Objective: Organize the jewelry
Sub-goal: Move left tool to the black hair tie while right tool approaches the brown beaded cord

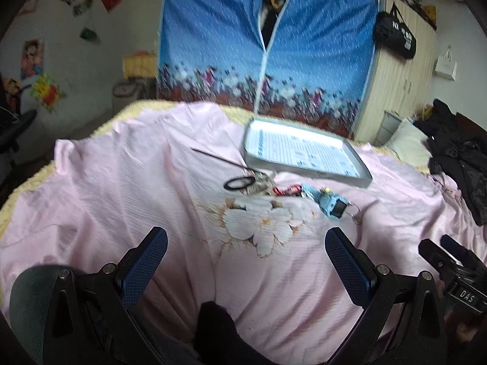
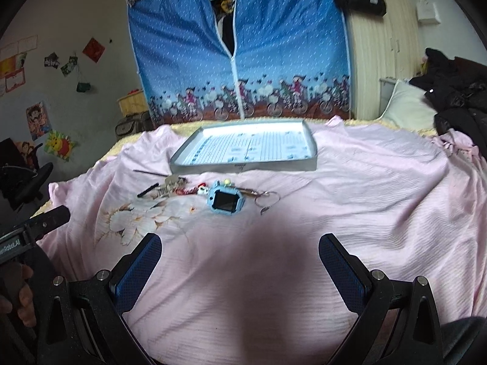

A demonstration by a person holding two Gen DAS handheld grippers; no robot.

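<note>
Two grippers, both spread wide, nothing between the jaws. Left gripper hangs over the pink bedsheet, blue-padded fingers apart, a printed white flower at its 12 o'clock. Right gripper same pose over the sheet, its shadow on the cloth just ahead.

Jewelry pile sits in a loose row at 12 o'clock of both grippers, well apart from the fingertips. From the right wrist view: light-blue smartwatch in the middle, screen up; metal key ring just beside it at its 3 o'clock; red-and-white braided cord at its 9 o'clock, touching a small silvery trinket cluster; thin black stick further at 9 o'clock. Left wrist view also shows a black hair tie lying against the cluster; cannot tell which items overlap in there, blurred.

Shallow grey tray with a printed paper liner lies beyond the row at 12 o'clock, near it but not touching; nothing in it.

Left gripper body shows at 9 o'clock in the right view with a hand on its handle. Blue fabric wardrobe stands behind the bed, zip partly open. Dark jackets heaped at 2 o'clock.
</note>
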